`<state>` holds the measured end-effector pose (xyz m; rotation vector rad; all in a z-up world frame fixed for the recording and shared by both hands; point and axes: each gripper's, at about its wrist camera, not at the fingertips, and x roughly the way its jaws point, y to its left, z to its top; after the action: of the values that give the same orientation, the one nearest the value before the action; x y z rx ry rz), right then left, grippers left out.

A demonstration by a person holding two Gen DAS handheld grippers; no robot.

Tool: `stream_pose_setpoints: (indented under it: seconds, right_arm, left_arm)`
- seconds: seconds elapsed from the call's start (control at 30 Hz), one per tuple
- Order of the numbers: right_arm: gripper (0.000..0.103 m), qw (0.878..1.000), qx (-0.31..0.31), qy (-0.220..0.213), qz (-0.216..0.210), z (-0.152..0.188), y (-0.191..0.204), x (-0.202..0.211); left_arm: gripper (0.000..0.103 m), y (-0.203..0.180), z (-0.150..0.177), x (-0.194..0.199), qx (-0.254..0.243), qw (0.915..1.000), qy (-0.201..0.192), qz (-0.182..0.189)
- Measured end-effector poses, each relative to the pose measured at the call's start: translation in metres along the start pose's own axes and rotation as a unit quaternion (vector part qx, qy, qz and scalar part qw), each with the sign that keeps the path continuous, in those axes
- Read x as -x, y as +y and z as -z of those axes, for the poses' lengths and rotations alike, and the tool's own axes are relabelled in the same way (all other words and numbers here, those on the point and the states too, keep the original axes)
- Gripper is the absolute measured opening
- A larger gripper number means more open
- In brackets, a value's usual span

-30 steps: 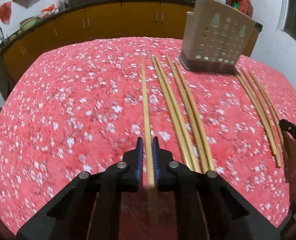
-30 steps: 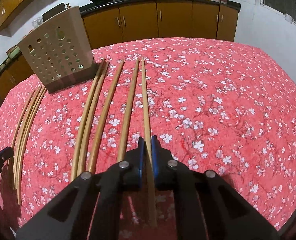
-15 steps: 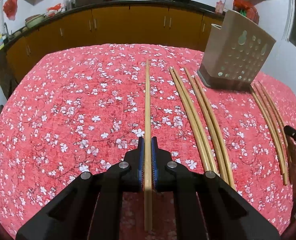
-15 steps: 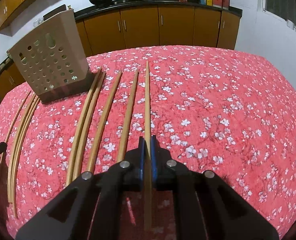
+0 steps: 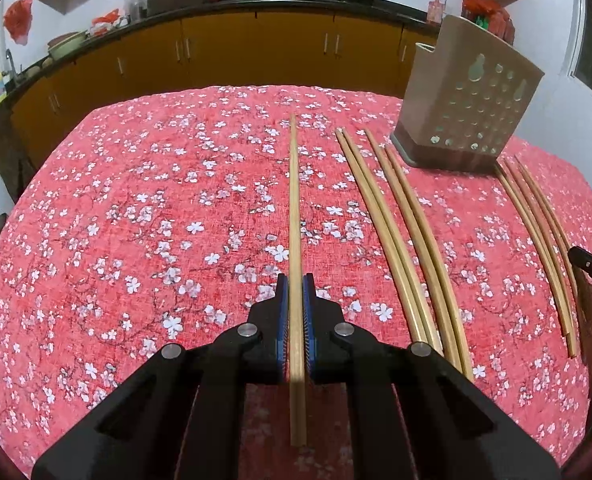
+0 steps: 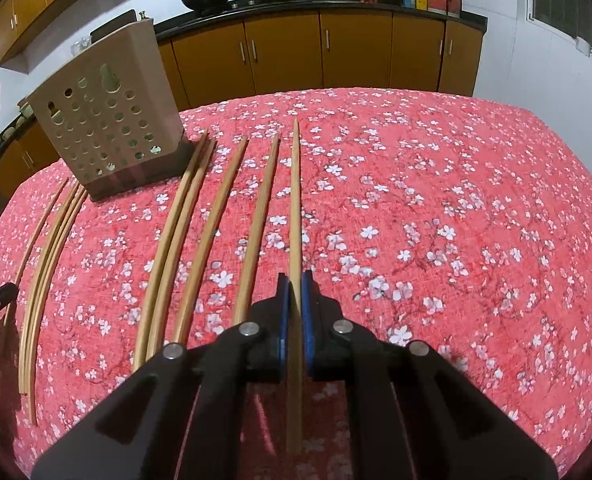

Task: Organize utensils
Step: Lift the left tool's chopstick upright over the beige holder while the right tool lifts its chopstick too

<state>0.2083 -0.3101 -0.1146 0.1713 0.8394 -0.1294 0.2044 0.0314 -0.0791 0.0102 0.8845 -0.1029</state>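
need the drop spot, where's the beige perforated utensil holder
The beige perforated plastic utensil holder stands at the table's far edge: upper right in the left wrist view, upper left in the right, between chopstick groups.

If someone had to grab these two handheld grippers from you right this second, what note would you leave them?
Left gripper: shut on one chopstick, which points ahead over the red flowered tablecloth.
Right gripper: shut on another chopstick, likewise pointing ahead.
Things: the perforated utensil holder stands upright at the far side of the cloth. Four loose chopsticks lie between the grippers and three more lie past the holder.
Done: two chopsticks gripped; I cannot see inside the holder.
Left: drop both held sticks into the holder, then gather the seven loose ones the same way.
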Motion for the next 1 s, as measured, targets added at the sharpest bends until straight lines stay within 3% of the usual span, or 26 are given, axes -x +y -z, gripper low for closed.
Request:
stream_pose_setpoints:
  seconds: [0.27, 0.5, 1.0]
  right_arm:
    - [0.007, 1.000, -0.005, -0.009, -0.015, -0.009, -0.001, 0.009]
    - [0.007, 0.997, 0.002, -0.075, -0.023, -0.030, -0.001, 0.059]
    - [0.007, 0.985, -0.014, -0.170, -0.027, -0.054, -0.006, 0.111]
  left_arm:
    - [0.008, 0.001, -0.007, 0.003, 0.009, 0.9999, 0.006, 0.000]
    - [0.008, 0.010, -0.025, 0.036, 0.015, 0.9990, -0.041, -0.006]
    - [0.008, 0.021, -0.058, 0.098, 0.047, 0.9887, -0.142, 0.010]
